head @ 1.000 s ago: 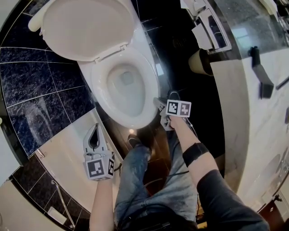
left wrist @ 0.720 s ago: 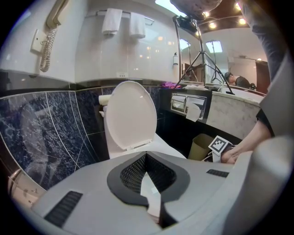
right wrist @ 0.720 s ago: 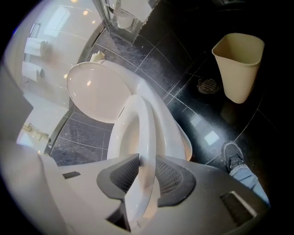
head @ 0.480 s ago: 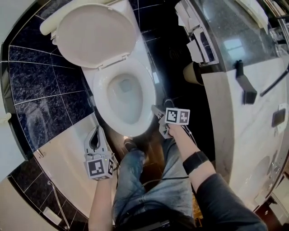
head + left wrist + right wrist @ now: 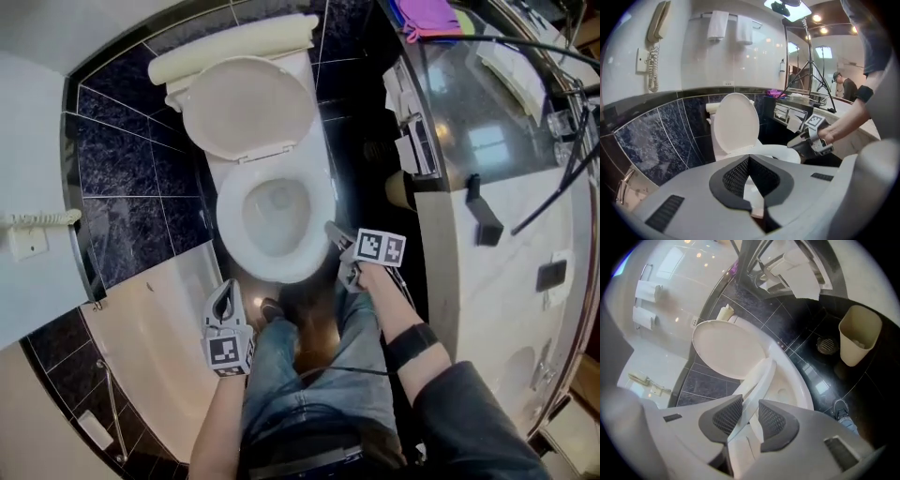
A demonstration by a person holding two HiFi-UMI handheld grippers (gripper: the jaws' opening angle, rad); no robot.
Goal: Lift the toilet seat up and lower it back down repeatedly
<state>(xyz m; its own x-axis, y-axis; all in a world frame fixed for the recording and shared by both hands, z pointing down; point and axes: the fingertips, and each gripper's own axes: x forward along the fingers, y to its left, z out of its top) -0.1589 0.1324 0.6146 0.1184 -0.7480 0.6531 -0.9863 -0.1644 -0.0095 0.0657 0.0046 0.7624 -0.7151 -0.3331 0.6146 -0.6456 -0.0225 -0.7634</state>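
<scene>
The white toilet has its lid (image 5: 248, 108) upright against the tank. My right gripper (image 5: 331, 231) is shut on the front right edge of the toilet seat (image 5: 322, 192). In the right gripper view the seat (image 5: 758, 378) runs edge-on between the pads (image 5: 774, 418) and is tilted up off the bowl (image 5: 790, 387). My left gripper (image 5: 224, 292) hovers over the floor left of the bowl's front, shut with nothing in it. The left gripper view shows its tips (image 5: 749, 157) meeting, with the lid (image 5: 736, 123) and the right gripper (image 5: 799, 142) beyond.
A beige waste bin (image 5: 859, 333) and a floor drain (image 5: 828, 345) are on the dark floor right of the toilet. The vanity counter (image 5: 487, 141) runs along the right. A wall phone (image 5: 655, 33) and towels (image 5: 717, 23) hang on the left wall. The person's shoe (image 5: 272, 307) is in front of the bowl.
The right gripper has risen with the seat's front edge still in it. The left gripper has come up a little. The head view has pulled back, so the toilet looks smaller.
</scene>
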